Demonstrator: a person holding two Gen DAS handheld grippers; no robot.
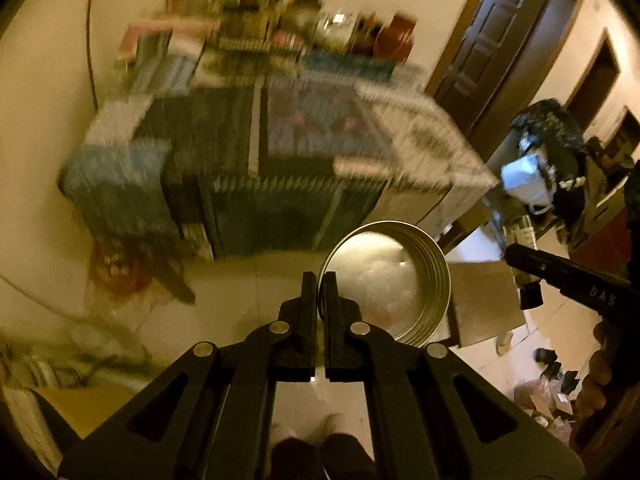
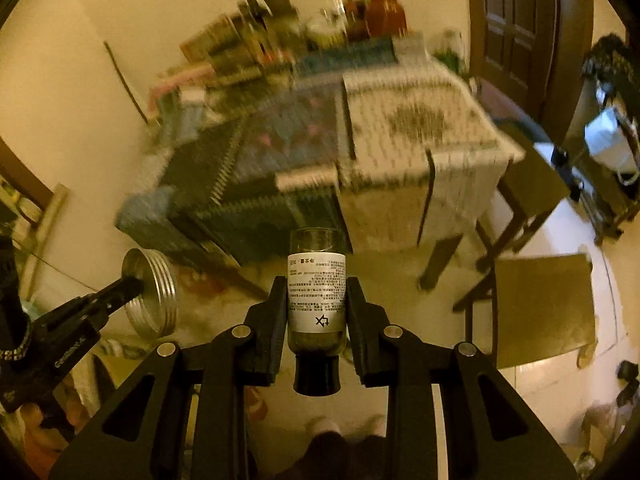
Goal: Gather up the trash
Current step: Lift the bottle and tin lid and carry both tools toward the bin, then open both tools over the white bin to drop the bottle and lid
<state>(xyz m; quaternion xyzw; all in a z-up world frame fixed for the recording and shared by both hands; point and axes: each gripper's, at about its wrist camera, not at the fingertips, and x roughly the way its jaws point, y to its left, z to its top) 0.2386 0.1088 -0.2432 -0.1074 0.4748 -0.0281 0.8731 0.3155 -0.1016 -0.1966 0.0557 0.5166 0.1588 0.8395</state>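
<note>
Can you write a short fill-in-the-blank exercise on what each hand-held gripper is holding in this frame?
1. The left hand-held gripper pinches the rim of a round ____ lid.
2. The right hand-held gripper is shut on a small bottle whose cap is coloured ____.
3. The bottle's cap points ____ the camera.
4. The paper label on the bottle is ____ with dark print.

Missing words: metal; black; towards; white

Warm yellowish light fills a room with cream walls (image 1: 44, 92) and a pale floor (image 1: 240, 280). A cluttered table (image 2: 400, 132) draped in patterned cloths stands against the wall, beside a dark panelled wooden door (image 2: 516, 28).
</note>
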